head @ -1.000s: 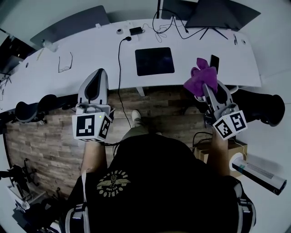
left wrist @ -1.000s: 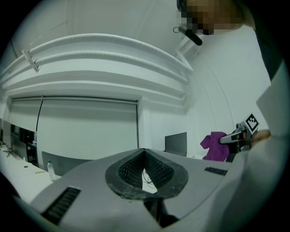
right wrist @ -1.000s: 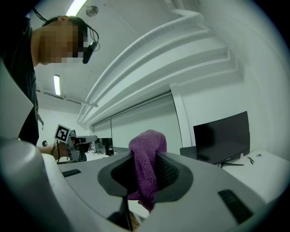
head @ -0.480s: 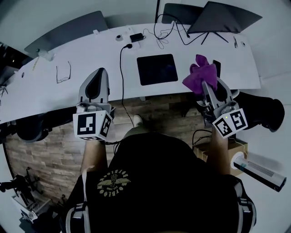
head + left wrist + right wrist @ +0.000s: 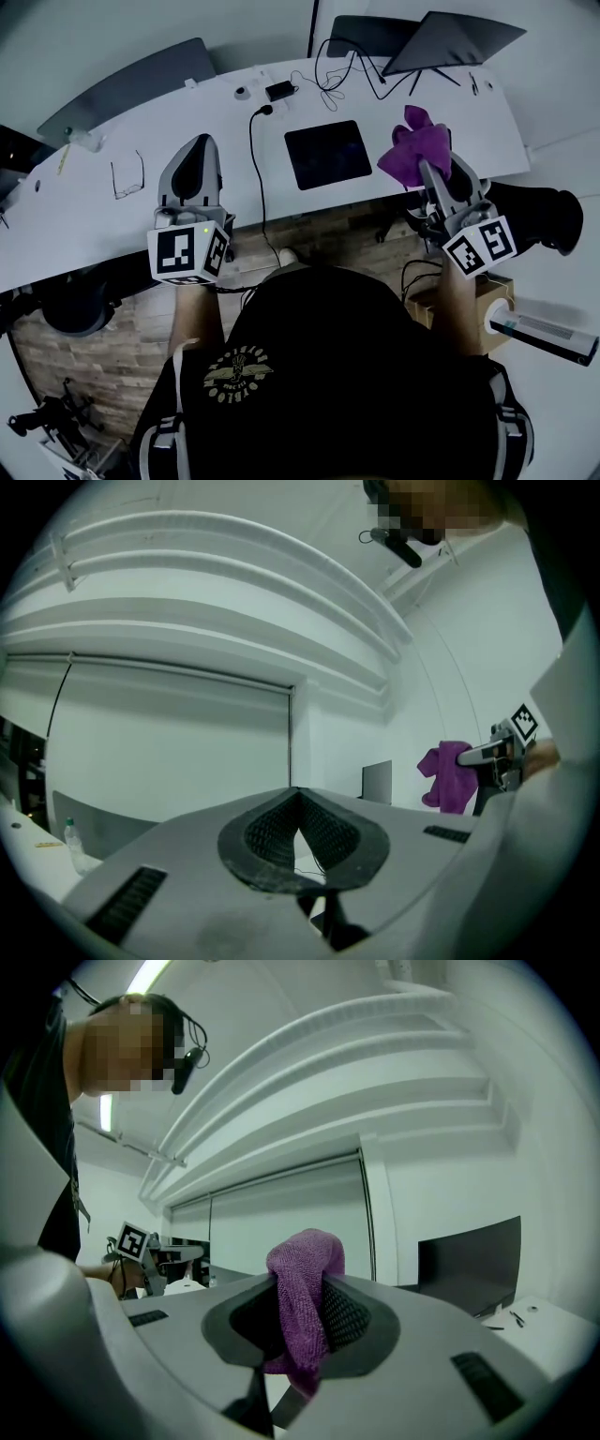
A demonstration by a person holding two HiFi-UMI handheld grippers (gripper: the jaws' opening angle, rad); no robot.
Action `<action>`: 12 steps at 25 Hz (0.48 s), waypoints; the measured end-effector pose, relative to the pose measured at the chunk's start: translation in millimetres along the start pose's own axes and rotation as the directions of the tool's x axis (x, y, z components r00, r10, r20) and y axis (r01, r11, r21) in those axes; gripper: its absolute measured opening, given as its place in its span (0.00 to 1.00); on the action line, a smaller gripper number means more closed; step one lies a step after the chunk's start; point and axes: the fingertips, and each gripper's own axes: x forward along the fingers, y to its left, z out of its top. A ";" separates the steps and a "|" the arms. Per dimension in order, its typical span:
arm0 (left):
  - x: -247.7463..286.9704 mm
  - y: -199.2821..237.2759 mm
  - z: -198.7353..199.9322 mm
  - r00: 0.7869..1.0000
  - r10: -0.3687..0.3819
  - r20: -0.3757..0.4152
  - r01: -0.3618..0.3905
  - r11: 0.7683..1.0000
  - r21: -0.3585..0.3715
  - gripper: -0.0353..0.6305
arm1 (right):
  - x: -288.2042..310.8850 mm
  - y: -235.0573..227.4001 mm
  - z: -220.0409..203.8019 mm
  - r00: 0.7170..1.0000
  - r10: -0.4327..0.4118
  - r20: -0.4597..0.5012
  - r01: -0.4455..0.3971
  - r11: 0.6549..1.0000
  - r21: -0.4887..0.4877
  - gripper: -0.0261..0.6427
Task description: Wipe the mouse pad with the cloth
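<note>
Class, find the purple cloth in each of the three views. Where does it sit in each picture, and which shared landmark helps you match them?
Head view: the purple cloth is at upper right, bunched at the tip of the right tongs.
Left gripper view: the cloth is right of centre, hanging from those tongs.
Right gripper view: the cloth is at centre, pinched between the jaws.
Shared landmark: the right tongs, which grip it in every view.

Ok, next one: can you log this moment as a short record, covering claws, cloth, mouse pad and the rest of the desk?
left claw: shut, empty
right claw: shut on the cloth
cloth: purple, bunched, held up right of the mouse pad, not touching it
mouse pad: dark, flat on the white desk, nothing on it
also on desk: glasses, black cable
</note>
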 end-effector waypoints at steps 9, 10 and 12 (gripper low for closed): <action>-1.2 21.3 -13.1 1.000 0.004 0.023 -0.002 0.998 -0.066 0.06 | 4.7 23.3 15.6 1.000 -0.010 -0.027 0.009 0.998 -0.059 0.17; -2.7 20.6 -11.6 1.000 0.006 0.028 -0.004 0.998 -0.062 0.06 | 5.4 23.3 17.1 1.000 -0.009 -0.026 0.008 0.998 -0.063 0.17; -7.0 20.8 -8.6 0.999 0.011 0.034 -0.009 0.999 -0.053 0.06 | 10.2 24.7 19.4 1.000 0.001 -0.019 -0.003 0.998 -0.068 0.17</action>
